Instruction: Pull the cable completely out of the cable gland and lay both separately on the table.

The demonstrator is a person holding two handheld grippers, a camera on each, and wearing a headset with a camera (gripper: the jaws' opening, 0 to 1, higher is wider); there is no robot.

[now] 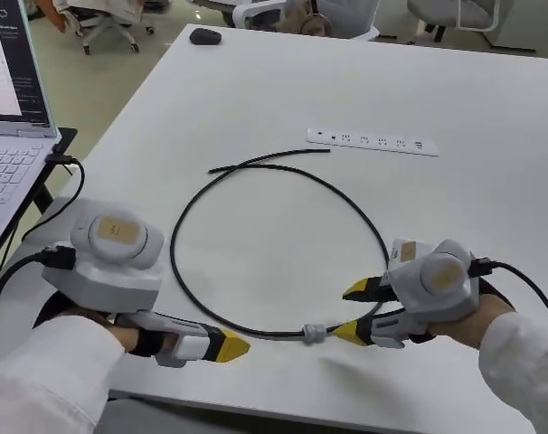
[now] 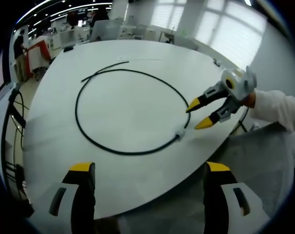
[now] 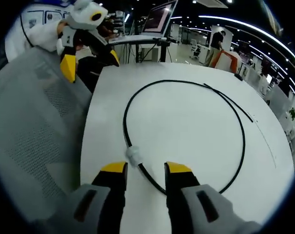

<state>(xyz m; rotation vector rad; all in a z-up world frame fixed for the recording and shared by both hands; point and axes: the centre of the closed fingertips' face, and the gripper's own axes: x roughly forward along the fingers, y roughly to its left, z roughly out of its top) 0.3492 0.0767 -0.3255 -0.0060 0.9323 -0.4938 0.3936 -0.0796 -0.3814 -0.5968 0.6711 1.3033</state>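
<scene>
The left tool [image 2: 150, 168] hovers over the near edge of the worktop [image 1: 274, 81], its jaws spread wide and holding nothing. Ahead of it and to its right, the black cable [image 1: 173, 258] lies in a broad loop, threaded through the pale cable gland [image 1: 315, 333]. The gland rests just in front of the right tool [image 1: 351, 311], whose jaws stand apart on either side of the cable, not clamped on it.
</scene>
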